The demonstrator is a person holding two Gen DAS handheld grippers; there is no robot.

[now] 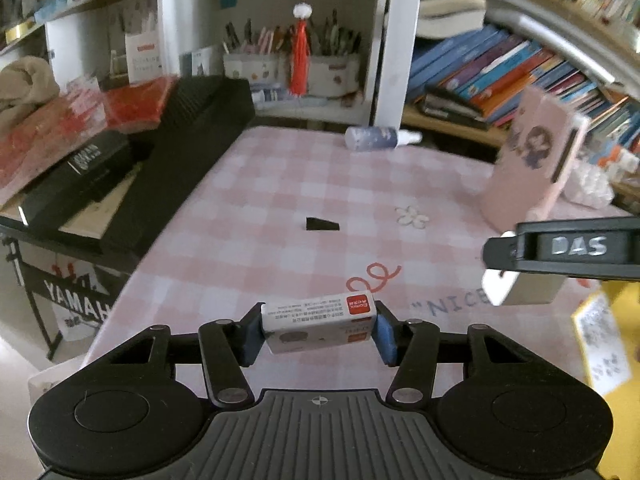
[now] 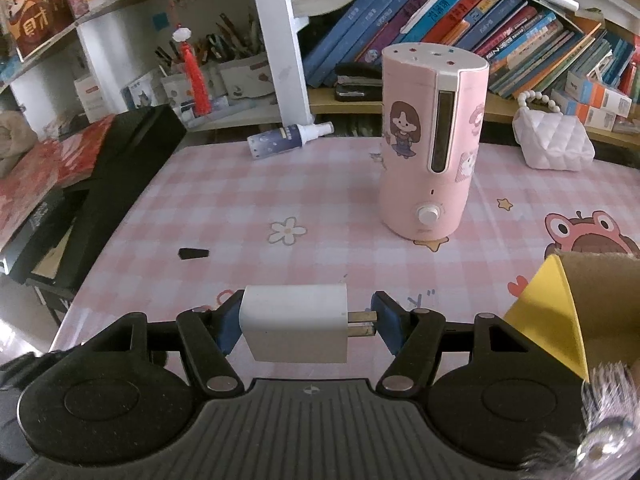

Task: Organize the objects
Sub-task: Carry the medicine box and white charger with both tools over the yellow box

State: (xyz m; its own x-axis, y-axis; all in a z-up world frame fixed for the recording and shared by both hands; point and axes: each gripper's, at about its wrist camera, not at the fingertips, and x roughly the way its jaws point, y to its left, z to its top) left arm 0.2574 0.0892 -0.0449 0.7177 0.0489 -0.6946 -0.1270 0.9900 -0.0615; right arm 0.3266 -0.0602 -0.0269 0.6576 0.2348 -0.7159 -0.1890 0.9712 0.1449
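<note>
Far left, a black keyboard (image 1: 192,152) lines the worktop (image 1: 280,184) edge, a small black wedge (image 1: 322,224) lying loose on the pink check. Left gripper (image 1: 319,330): fingers clamped on the ends of a small white box (image 1: 320,322), held above the worktop. Right gripper (image 2: 306,324): fingers pinching a white charger plug (image 2: 296,326), one on its body, one on the prong tips. Beyond stands a pink humidifier (image 2: 432,140); a spray bottle (image 2: 286,140) lies behind.
</note>
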